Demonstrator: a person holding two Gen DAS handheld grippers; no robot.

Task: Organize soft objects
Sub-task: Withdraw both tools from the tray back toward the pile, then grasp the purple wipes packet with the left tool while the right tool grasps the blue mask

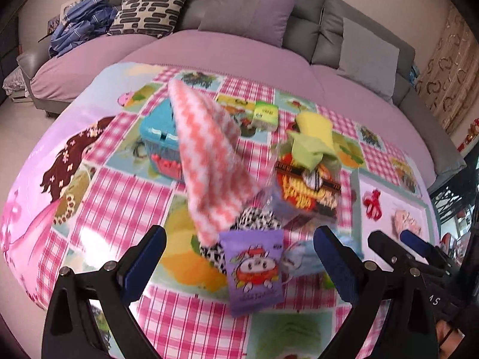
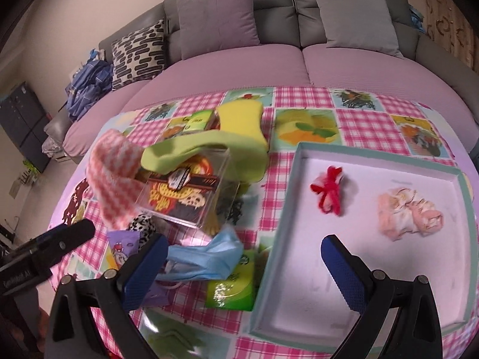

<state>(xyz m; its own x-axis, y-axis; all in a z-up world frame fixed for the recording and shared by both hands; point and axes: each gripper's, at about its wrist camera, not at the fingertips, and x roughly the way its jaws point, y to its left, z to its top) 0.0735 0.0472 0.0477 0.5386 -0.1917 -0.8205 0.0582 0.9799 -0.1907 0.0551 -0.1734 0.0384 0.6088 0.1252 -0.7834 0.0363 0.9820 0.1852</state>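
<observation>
My left gripper [image 1: 242, 255] is open above a purple snack packet [image 1: 254, 272] and a black-and-white patterned cloth [image 1: 257, 218]. Just beyond, a pink-and-white zigzag cloth [image 1: 209, 155] stands up, blurred, touching neither jaw. My right gripper [image 2: 244, 260] is open over a blue face mask [image 2: 206, 257] and the left rim of a white tray [image 2: 299, 155]. The tray holds red yarn [image 2: 327, 190] and a crumpled pink cloth [image 2: 410, 215]. A green cloth [image 2: 209, 146] drapes over a clear plastic box [image 2: 185, 191], with a yellow sponge [image 2: 239, 116] behind it.
A blue basket [image 1: 161, 137] sits behind the zigzag cloth. A green packet [image 2: 233, 287] lies against the tray's left wall, and another green pack [image 1: 265, 113] lies farther back. All rest on a pink checked sheet [image 1: 119, 197] over a purple sofa with cushions [image 1: 254, 9].
</observation>
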